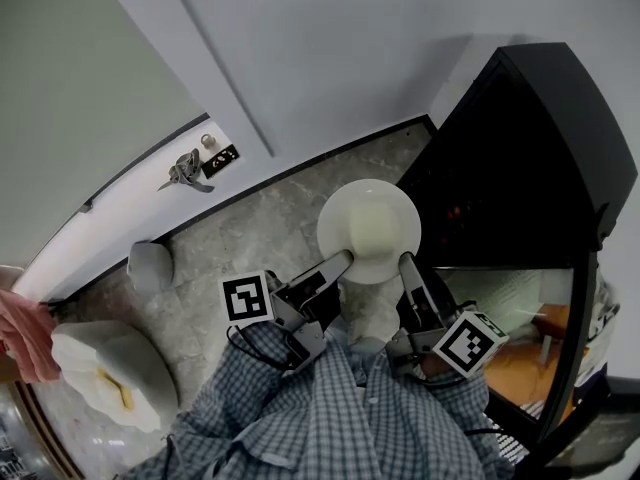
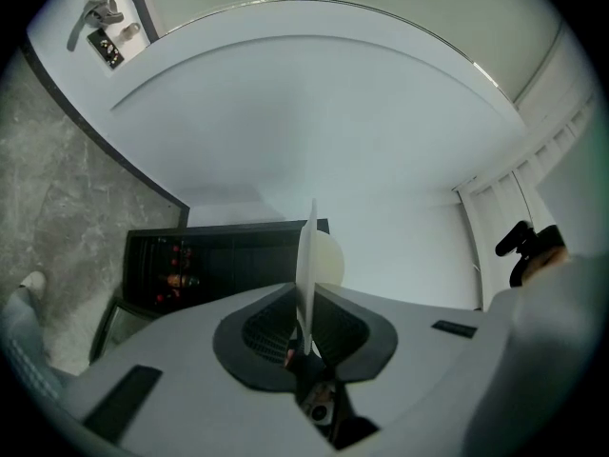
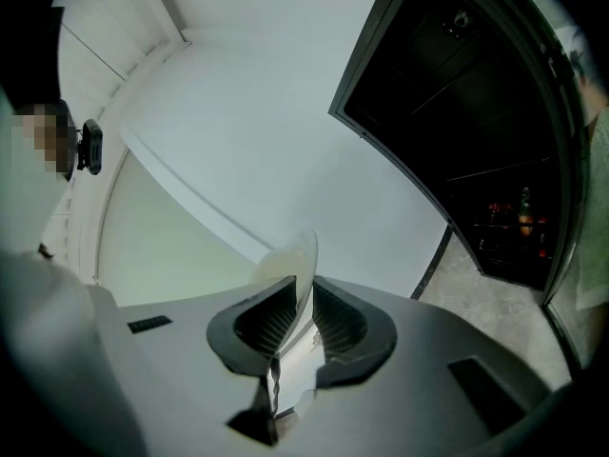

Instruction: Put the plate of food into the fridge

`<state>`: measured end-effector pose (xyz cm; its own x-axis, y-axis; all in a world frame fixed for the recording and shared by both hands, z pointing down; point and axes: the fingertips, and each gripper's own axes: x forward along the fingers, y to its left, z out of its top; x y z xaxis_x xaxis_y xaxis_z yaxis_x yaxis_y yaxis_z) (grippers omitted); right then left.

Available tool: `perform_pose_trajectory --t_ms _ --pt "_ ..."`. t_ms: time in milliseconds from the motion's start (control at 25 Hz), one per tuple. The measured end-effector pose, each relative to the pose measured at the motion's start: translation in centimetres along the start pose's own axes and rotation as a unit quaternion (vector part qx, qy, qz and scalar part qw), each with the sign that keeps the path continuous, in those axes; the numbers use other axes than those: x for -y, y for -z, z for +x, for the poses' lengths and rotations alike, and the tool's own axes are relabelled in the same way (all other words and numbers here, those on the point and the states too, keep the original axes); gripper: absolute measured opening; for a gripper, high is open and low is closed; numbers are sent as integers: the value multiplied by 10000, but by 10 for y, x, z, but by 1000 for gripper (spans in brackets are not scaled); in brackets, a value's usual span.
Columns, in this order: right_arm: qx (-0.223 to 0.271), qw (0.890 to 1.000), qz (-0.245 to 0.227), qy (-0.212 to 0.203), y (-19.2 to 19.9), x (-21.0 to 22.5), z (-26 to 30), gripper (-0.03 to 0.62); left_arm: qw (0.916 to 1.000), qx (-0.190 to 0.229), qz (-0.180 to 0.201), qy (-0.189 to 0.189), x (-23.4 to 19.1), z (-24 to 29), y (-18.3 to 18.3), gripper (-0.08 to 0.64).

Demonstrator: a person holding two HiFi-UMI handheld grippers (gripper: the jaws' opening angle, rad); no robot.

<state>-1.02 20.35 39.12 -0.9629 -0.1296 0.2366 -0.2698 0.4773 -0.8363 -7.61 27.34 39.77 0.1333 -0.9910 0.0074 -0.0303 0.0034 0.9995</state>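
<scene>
I hold the round white plate (image 1: 368, 230) between both grippers, out over the grey marbled stone floor (image 1: 270, 223) and just left of the tall black fridge (image 1: 520, 168). The left gripper (image 1: 343, 260) has its jaws clamped on the plate's near-left rim; in the left gripper view the plate (image 2: 306, 246) stands edge-on between the pads of the left gripper (image 2: 306, 298), with the fridge (image 2: 190, 265) far behind it and a few small bottles (image 2: 176, 279) on a shelf in its dark inside. The right gripper (image 1: 406, 260) pinches the near-right rim in the same way; in the right gripper view the plate's thin edge (image 3: 300, 255) rises from the closed jaws of the right gripper (image 3: 300, 303), and the fridge (image 3: 476, 160) stands open to the right. The plate carries a pale cream patch in its middle; I cannot tell what food it is. A metal lever handle (image 1: 185, 171) sits on the white panel to the far left.
</scene>
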Motion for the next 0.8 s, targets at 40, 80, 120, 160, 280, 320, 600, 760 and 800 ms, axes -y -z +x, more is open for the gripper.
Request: perform_pose_trajectory --t_ms 40,80,120,160,280,320,600,760,800 --pt "39 10000 78 12 0 2 3 61 10000 -30 6 -11 -2 1 -3 35" --pt "68 9999 128 30 0 3 5 61 10000 -60 18 -21 -4 3 -6 35" --pt "83 9999 125 59 -1 5 8 61 10000 -89 33 -28 -6 5 -9 35" --pt "95 9999 98 87 -2 7 11 61 9999 -116 46 -28 -8 7 -12 35" --pt "152 9997 94 185 -8 13 19 60 9998 -212 56 -37 -12 15 -20 35" --pt "179 9995 168 220 -8 15 20 58 9997 -244 40 -53 -14 17 -22 35" --pt "215 9988 192 394 -19 32 27 58 9992 -392 -46 -108 -22 36 -27 35" --pt "241 9983 298 435 -28 41 31 58 9986 -498 43 -156 -25 49 -32 35" --pt "252 9983 314 432 -31 44 33 58 9984 -536 67 -187 -26 54 -33 35"
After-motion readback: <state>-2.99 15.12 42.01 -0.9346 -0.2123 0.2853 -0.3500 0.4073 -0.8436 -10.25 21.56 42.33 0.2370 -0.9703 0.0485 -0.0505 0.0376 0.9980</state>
